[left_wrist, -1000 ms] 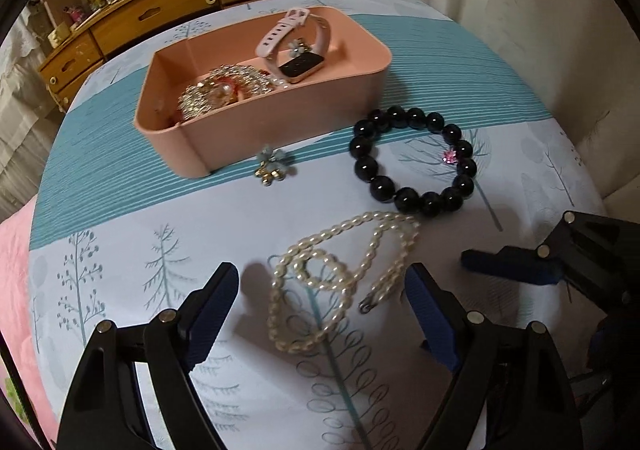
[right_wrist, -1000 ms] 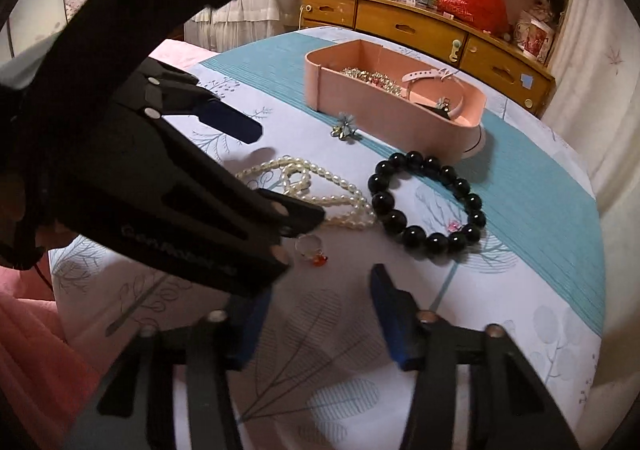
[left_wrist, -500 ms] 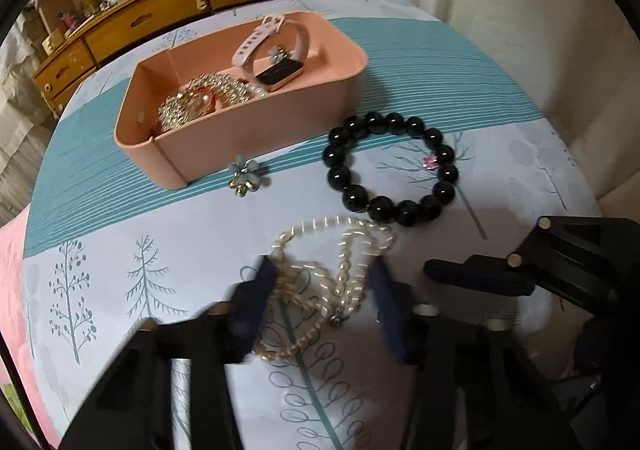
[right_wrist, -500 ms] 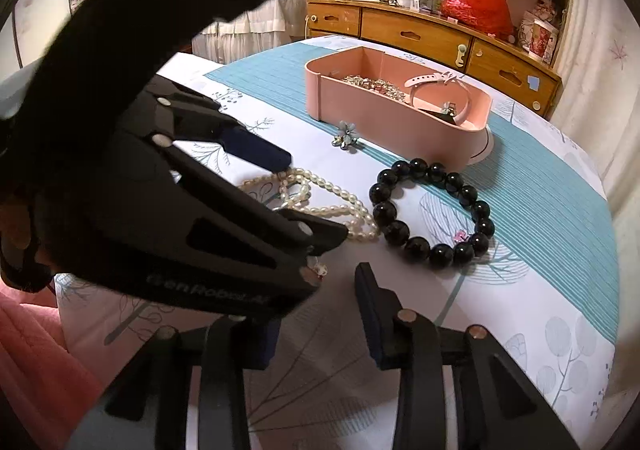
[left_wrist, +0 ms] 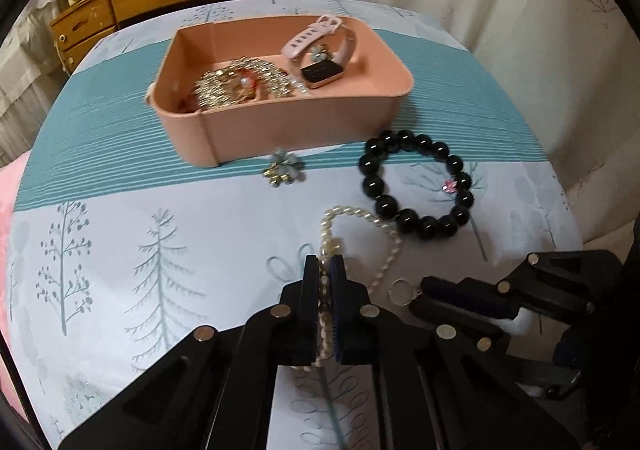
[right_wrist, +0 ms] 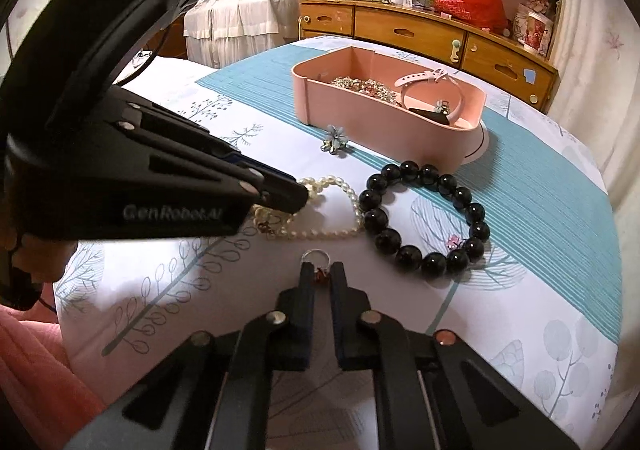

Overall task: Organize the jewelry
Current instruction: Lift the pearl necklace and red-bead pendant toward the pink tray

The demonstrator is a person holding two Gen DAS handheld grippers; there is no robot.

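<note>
— Tree-printed white and teal tablecloth (left_wrist: 168, 210) under both tools; where's the white pearl bead necklace (left_wrist: 362, 216)?

— Pinched in my left gripper (left_wrist: 325, 278), its strand looping away forward. My right gripper (right_wrist: 320, 277) has closed on the small silver ring with a red stone (right_wrist: 316, 260), lying just before it.

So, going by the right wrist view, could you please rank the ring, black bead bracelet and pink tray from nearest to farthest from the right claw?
1. Ring, at the right claw tips.
2. Black bead bracelet, ahead to the right.
3. Pink tray, farthest back.
</note>
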